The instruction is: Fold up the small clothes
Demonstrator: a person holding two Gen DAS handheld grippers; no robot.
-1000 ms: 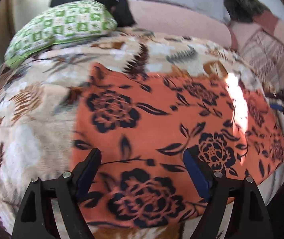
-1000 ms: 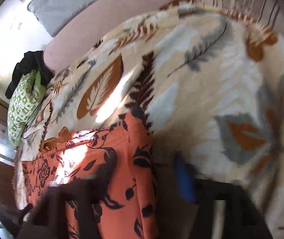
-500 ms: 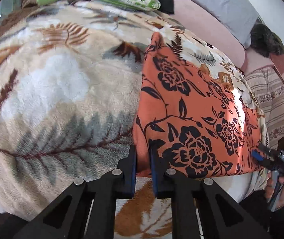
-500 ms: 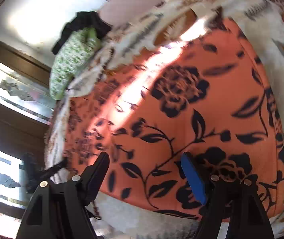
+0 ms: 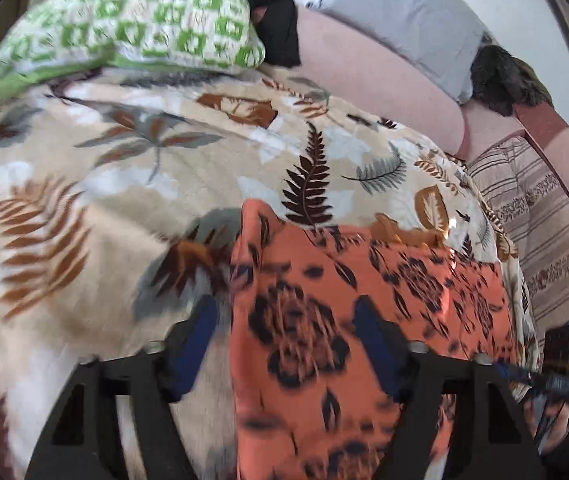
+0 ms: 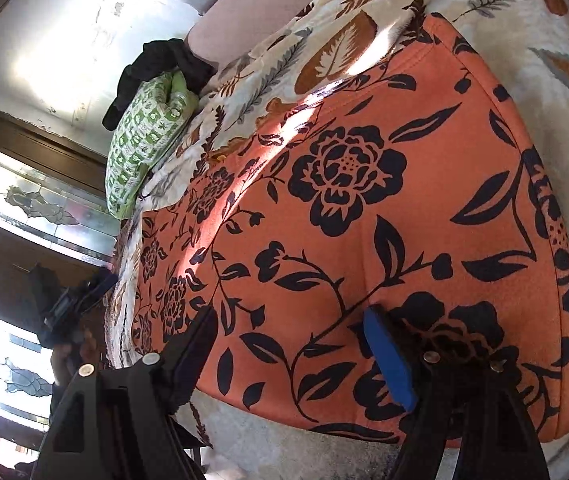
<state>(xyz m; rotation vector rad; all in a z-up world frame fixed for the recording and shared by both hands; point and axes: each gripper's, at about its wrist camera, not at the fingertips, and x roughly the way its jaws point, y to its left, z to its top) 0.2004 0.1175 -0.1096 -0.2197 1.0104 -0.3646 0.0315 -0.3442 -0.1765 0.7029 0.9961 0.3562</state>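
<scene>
Both tongs spread, gripping nothing: left tongs (image 5: 284, 344) straddle the left edge of the flat orange black-floral cloth (image 6: 364, 200) on the leaf-print blanket (image 5: 124, 200); right tongs (image 6: 292, 356) above its near hem, long axis between them.

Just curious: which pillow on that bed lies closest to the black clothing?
The green-checked pillow: the black clothing lies against its end. The grey pillow sits apart, farther along.

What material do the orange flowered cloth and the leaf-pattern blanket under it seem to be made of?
The orange cloth looks like thin, smooth knit fabric with a matte finish: it lies flat, and a stitched hem runs along its edge. The exact fibre cannot be told. The blanket looks like soft fleece or plush: its surface is fuzzy and the printed leaves have slightly blurred outlines.
</scene>
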